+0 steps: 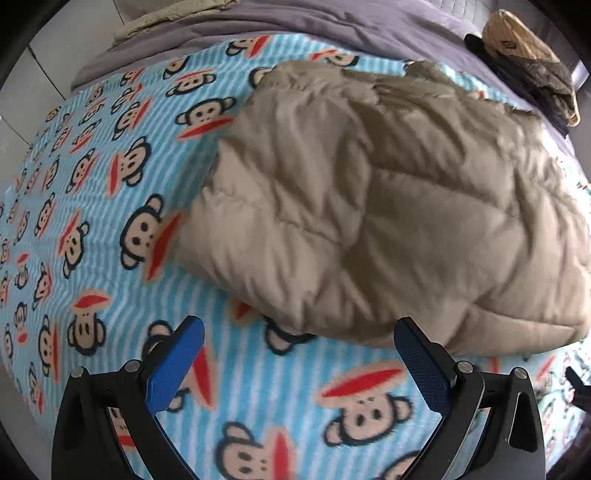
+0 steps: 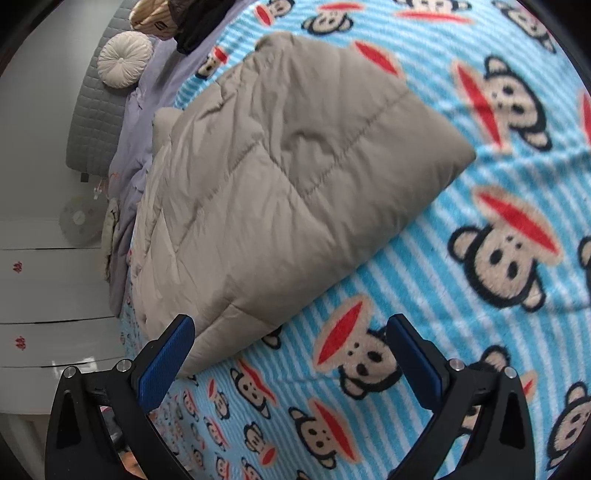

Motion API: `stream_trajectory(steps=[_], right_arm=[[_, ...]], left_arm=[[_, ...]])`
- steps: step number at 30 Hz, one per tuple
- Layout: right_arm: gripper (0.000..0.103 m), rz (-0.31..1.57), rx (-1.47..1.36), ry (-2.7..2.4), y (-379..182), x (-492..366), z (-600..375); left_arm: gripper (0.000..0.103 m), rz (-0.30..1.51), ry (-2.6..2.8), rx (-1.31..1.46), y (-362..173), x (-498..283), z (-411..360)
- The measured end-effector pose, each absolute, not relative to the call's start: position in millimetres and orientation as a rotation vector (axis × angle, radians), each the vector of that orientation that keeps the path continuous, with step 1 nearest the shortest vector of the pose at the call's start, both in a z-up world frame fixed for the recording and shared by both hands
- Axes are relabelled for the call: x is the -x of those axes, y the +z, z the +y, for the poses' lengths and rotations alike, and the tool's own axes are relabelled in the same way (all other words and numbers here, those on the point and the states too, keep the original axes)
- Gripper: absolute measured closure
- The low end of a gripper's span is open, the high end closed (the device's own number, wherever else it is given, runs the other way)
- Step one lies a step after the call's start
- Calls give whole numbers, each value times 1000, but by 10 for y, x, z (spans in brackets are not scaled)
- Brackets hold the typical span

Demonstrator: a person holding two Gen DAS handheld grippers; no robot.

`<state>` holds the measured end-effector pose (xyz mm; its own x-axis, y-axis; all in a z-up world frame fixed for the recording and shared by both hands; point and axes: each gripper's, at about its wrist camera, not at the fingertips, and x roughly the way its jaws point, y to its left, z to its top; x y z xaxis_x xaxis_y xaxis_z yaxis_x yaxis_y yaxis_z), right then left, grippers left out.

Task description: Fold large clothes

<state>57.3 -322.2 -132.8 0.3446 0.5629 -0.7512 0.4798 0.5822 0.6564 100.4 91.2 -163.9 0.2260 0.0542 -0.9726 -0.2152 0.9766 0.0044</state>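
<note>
Beige and puffy, the quilted jacket (image 1: 388, 206) lies folded into a thick bundle on the bed, resting on a blue striped blanket (image 1: 92, 206) printed with monkey faces. In the right wrist view the jacket (image 2: 280, 177) runs long from the near edge of the bed, low on the left, up toward the far end, with one folded corner jutting out to the right.

Both tools hang just above the blanket. The left gripper (image 1: 299, 336) has its jaws wide apart and holds nothing; its right finger sits just beside the jacket's near edge, though I cannot tell if it touches. The right gripper (image 2: 290, 332) is likewise spread wide and empty, the jacket's lower corner lying between and just ahead of its blue pads.

Beyond the blanket lies a grey-purple sheet (image 1: 332, 22), a round cream cushion (image 2: 123, 59) and a heap of other clothes (image 1: 528, 62).
</note>
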Motion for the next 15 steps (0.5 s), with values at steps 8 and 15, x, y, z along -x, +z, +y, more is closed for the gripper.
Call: stream_trajectory(steps=[8, 15], right_arm=[[0, 1271, -1121, 87, -1463, -600, -3207], [0, 1253, -1181, 111, -1582, -654, -3211]], left_arm=[[0, 1320, 8, 538, -1831, -974, 1329], [0, 1276, -70, 790, -2082, -1028, 1641]])
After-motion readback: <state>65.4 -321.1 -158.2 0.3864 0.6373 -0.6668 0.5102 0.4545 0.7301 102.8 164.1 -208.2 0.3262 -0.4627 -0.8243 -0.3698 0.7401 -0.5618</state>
